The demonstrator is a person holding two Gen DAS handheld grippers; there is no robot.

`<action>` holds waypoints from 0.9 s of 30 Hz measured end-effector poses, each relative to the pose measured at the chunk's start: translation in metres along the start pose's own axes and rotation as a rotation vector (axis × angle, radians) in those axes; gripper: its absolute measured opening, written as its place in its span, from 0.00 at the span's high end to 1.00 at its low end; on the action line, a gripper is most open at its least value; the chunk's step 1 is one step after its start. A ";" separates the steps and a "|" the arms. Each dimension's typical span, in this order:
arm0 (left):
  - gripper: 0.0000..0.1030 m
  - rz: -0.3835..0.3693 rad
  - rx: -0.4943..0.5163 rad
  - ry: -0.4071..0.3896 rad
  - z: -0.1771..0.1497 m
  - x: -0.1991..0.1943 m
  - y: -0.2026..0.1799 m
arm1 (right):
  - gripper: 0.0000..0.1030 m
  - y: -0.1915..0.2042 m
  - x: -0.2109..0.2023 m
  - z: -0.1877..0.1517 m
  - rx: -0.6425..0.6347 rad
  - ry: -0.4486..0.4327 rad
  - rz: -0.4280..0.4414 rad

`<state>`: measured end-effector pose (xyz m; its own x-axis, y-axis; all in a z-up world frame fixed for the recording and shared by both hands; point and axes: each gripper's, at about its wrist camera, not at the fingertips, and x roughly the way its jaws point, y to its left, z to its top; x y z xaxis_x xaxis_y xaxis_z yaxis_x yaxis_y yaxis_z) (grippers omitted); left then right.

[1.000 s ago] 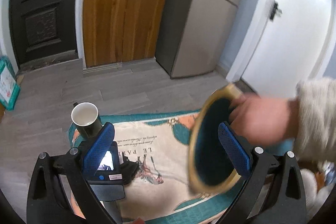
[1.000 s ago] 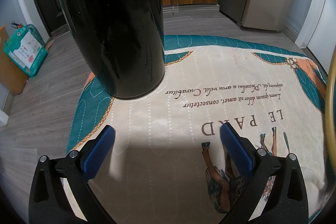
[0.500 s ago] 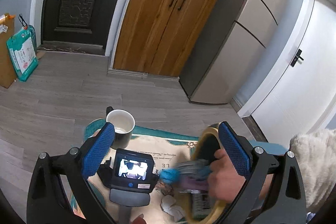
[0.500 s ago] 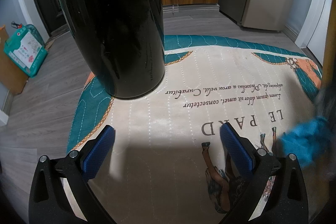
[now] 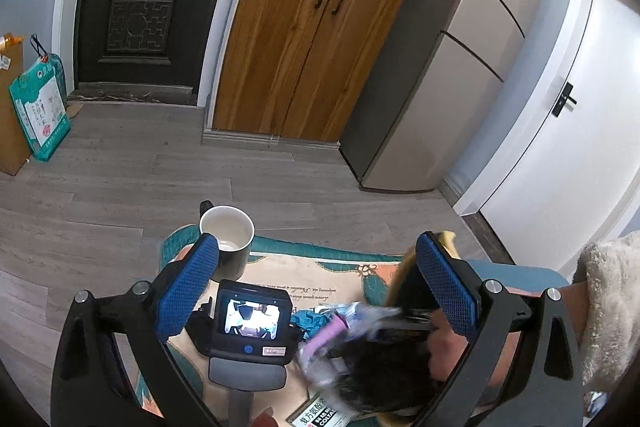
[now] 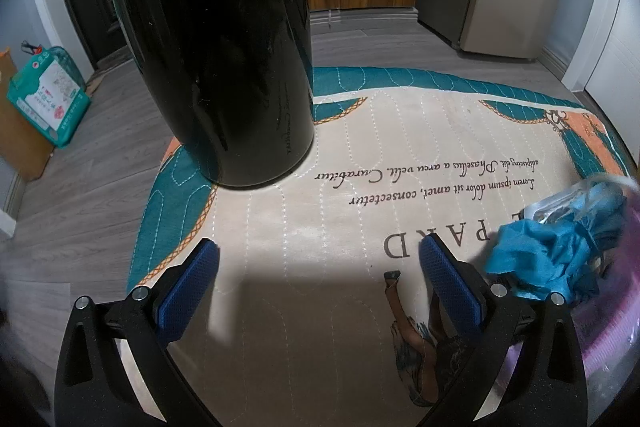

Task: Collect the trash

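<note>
A hand (image 5: 438, 347) tips a gold-rimmed plate (image 5: 405, 269) on edge over a printed floor mat (image 6: 320, 211). Trash spills from it: a crumpled blue piece (image 5: 312, 319) (image 6: 556, 251), pink and clear plastic (image 5: 332, 333) (image 6: 616, 299), and a printed packet (image 5: 320, 417). My left gripper (image 5: 316, 241) hangs open above the mat, holding nothing. My right gripper (image 6: 319, 247) rests open on the mat, its camera back (image 5: 250, 321) showing in the left wrist view. The blue piece lies just outside its right finger (image 6: 448, 283).
A black mug (image 6: 224, 79) with a white inside (image 5: 227, 239) stands on the mat's far left corner. A fluffy cream sleeve (image 5: 608, 307) is at the right. Behind are grey wood floor, a dark door, a wooden cabinet (image 5: 308, 39), a fridge and a green bag (image 5: 40, 111).
The left gripper's view has lifted and tilted up. The hand tipped the plate and trash slid onto the mat, reaching the right gripper's right side. The right gripper stayed still.
</note>
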<state>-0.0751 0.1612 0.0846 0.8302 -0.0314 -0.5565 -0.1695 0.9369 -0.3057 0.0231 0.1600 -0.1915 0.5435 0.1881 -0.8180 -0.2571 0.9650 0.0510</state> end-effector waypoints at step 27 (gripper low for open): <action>0.06 0.047 0.074 0.098 -0.013 0.035 -0.020 | 0.04 0.002 -0.001 0.000 0.000 0.000 0.001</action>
<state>-0.0493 0.1371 0.0608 0.7660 -0.0172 -0.6426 -0.1642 0.9612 -0.2215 0.0220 0.1619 -0.1905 0.5431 0.1891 -0.8181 -0.2575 0.9649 0.0521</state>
